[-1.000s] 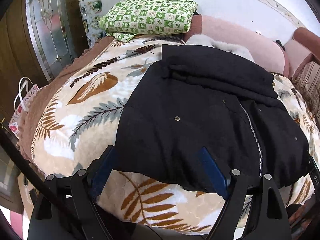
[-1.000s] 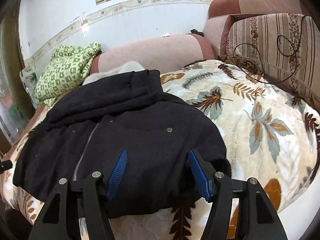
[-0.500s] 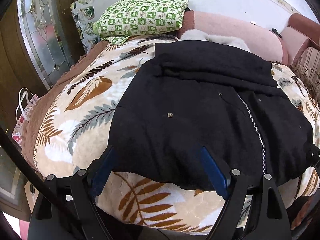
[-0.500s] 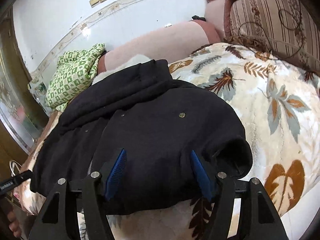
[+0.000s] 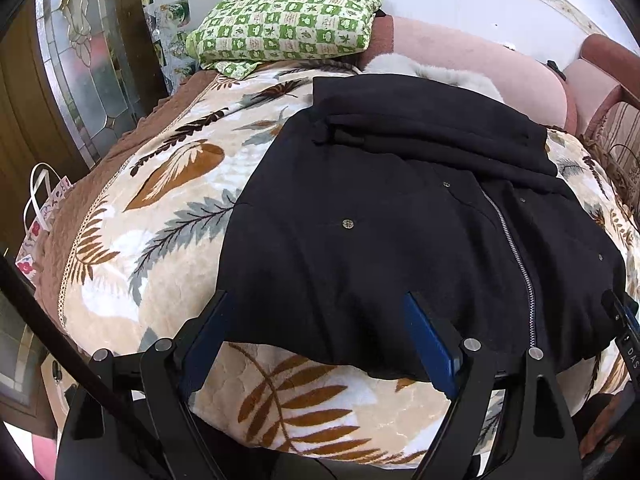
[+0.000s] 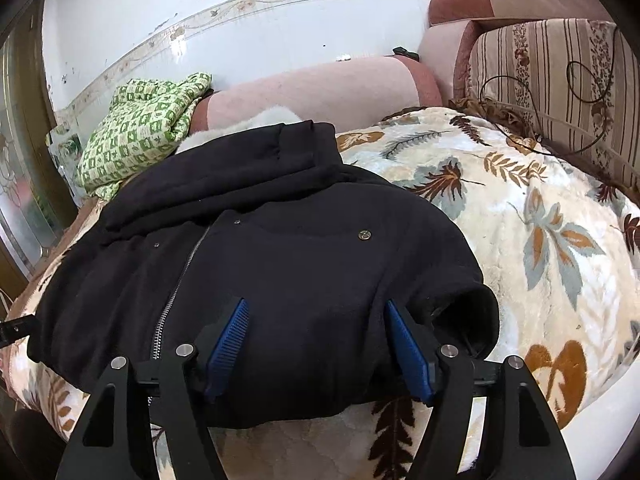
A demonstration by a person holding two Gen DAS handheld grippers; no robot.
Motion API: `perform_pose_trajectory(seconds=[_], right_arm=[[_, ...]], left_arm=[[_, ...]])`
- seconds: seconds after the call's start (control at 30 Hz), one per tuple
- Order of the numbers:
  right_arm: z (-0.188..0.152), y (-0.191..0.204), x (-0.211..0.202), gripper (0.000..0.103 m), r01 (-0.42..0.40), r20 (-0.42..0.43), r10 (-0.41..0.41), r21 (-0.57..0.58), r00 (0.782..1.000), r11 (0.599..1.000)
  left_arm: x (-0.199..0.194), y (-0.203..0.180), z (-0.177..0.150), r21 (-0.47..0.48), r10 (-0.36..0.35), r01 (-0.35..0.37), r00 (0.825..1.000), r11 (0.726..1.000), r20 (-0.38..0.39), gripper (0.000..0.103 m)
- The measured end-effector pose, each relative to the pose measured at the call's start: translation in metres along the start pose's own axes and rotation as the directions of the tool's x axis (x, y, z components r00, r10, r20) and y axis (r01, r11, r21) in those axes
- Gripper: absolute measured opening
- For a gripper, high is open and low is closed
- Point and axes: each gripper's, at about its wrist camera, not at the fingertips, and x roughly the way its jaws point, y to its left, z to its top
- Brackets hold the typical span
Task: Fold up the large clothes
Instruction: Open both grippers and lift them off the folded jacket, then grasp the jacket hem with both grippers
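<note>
Compared with the frame a second earlier, a cuff [image 6: 468,312] is seen to have been uncovered at the right near corner of the jacket [image 5: 400,216], and the right claw [image 6: 316,344] is seen with its jaws spread wider; the left view is little changed.

One black jacket is shown, laid front-up on a bed covered by one leaf-patterned blanket [image 5: 160,216]. One zip [image 5: 512,248] is seen running up the front. Two large metal snaps are counted, one in each view [image 5: 347,223] [image 6: 365,235], with several smaller studs near the zip. One folded band of black cloth lies across the far end of the jacket. One green checked cloth [image 5: 288,28] is piled beyond it at the far left, and one white fleecy item [image 5: 428,72] shows just behind the jacket. One pink bolster [image 6: 320,92] runs along the wall, and one striped cushion [image 6: 552,80] carries a black cord. One bag with white handles [image 5: 40,216] hangs beside the bed.

Two claws are shown, each with two blue pads. The left claw [image 5: 320,344] is held wide apart over the jacket's near hem at its left corner; the hem is seen between the pads, untouched by either. The right claw is opening over the near hem at the right, the black cloth being framed between its pads without being pinched; the cuff lies just outside its right pad [image 6: 408,352].
</note>
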Motion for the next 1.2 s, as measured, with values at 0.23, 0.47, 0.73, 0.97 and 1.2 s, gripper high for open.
perform_pose_trajectory(seconds=[0.23, 0.47, 0.73, 0.97, 1.2], right_arm=[[0.004, -0.006, -0.005, 0.075, 0.003, 0.003, -0.003, 0.013, 1.000, 1.000], [0.023, -0.040, -0.022, 0.075, -0.038, 0.006, 0.037, 0.110, 0.999, 0.993], [0.047, -0.073, -0.028, 0.084, 0.092, 0.024, -0.095, 0.112, 0.995, 0.989], [0.056, -0.102, 0.005, 0.084, 0.089, -0.095, -0.078, 0.123, 0.992, 0.988], [0.052, -0.122, 0.042, 0.084, -0.007, -0.195, 0.063, 0.273, 0.979, 0.962]], left_arm=[[0.004, 0.006, 0.000, 0.010, 0.022, -0.022, 1.000, 1.000, 0.004, 0.085], [0.011, 0.020, 0.000, -0.017, 0.039, -0.039, 0.999, 0.999, -0.009, 0.085], [0.014, 0.048, 0.010, -0.090, -0.033, 0.032, 0.999, 0.995, -0.017, 0.085], [0.045, 0.118, 0.046, -0.240, -0.190, 0.176, 0.981, 0.955, -0.038, 0.085], [0.109, 0.146, 0.054, -0.405, -0.467, 0.386, 0.876, 0.829, -0.122, 0.085]])
